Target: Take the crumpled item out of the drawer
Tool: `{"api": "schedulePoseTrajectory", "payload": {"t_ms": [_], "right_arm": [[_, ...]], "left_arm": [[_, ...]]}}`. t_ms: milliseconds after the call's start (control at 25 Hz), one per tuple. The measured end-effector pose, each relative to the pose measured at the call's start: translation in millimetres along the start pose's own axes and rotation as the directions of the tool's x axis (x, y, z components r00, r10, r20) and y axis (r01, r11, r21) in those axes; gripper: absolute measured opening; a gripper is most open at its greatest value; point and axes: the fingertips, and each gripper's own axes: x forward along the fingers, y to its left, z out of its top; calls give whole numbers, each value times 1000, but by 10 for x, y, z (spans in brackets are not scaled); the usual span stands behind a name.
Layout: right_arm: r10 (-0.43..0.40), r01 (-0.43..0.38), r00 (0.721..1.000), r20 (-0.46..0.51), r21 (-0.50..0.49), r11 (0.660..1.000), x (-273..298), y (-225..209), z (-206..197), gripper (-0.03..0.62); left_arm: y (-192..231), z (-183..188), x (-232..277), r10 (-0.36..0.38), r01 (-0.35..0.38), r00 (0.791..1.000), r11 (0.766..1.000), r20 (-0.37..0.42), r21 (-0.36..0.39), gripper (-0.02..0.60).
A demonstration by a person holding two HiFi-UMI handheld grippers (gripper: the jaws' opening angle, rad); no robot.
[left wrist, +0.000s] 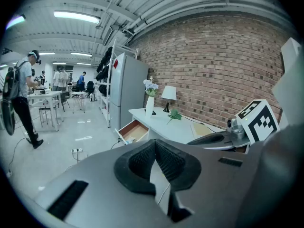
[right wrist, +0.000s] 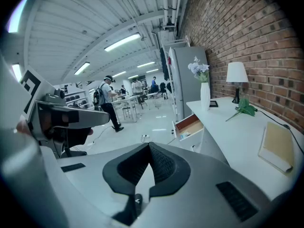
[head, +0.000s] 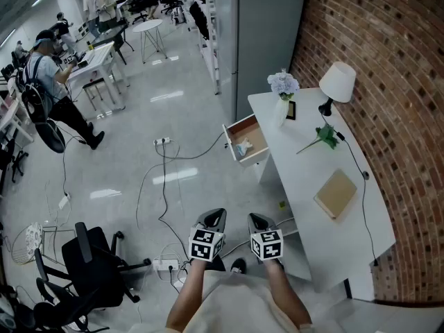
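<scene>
**Both grippers closed and empty; item in the open drawer**

My left gripper (left wrist: 155,142) and right gripper (right wrist: 149,146) have their ribbed black pads pressed together with nothing between them. Both are off the near end of the smooth white desk (head: 312,207). The drawer (head: 255,134), wood-lined with a white front, is pulled out of the desk's side near its far end. The crumpled item (head: 243,147) is a pale lumpy wad on the drawer floor. It's too small to tell its long axis or heading.

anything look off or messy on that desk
The drawer hangs open with a crumpled item inside, and a green sprig lies flat on the desk, not in the vase.
</scene>
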Motion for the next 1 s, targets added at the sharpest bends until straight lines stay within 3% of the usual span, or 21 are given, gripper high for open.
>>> {"api": "schedulePoseTrajectory", "payload": {"t_ms": [360,600,1000], "right_arm": [[18,-18,1000,24,-10,1000,27,20,9,25],[-15,3,996,91,125,992,15,-183,61,25],[42,-55,995,92,146,988,482,-182,291,25]], "left_arm": [[110,-21,-52,36,-36,999,999,-12,-2,15],[380,-107,-116,99,-100,995,995,-25,-32,15],[825,86,65,103,-104,995,994,-15,-46,15]]}}
